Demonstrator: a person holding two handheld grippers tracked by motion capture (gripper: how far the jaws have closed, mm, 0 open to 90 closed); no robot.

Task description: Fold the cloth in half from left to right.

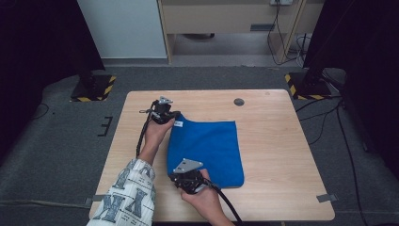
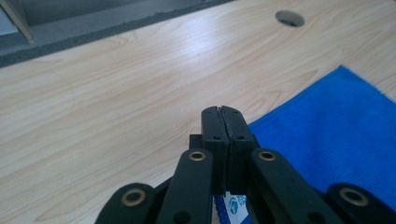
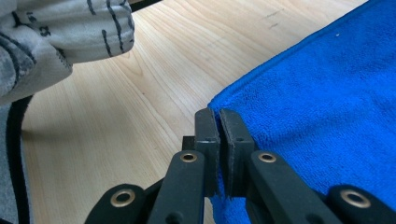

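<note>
A blue cloth (image 1: 207, 146) lies flat on the wooden table (image 1: 277, 132). My left gripper (image 1: 175, 119) is at the cloth's far left corner. In the left gripper view its jaws (image 2: 223, 112) are shut, with the blue cloth (image 2: 336, 130) edge and a white label pinched low between them. My right gripper (image 1: 174, 175) sits at the near left corner. Seen from the right gripper view, this gripper (image 3: 218, 114) is shut on the cloth (image 3: 327, 93) hem.
A round cable hole (image 1: 239, 101) lies in the table's far part. A patterned sleeve (image 1: 124, 195) crosses the near left table edge. Two black stands with striped bases (image 1: 94, 87) (image 1: 306, 87) flank the table on grey carpet, and cables trail at the right.
</note>
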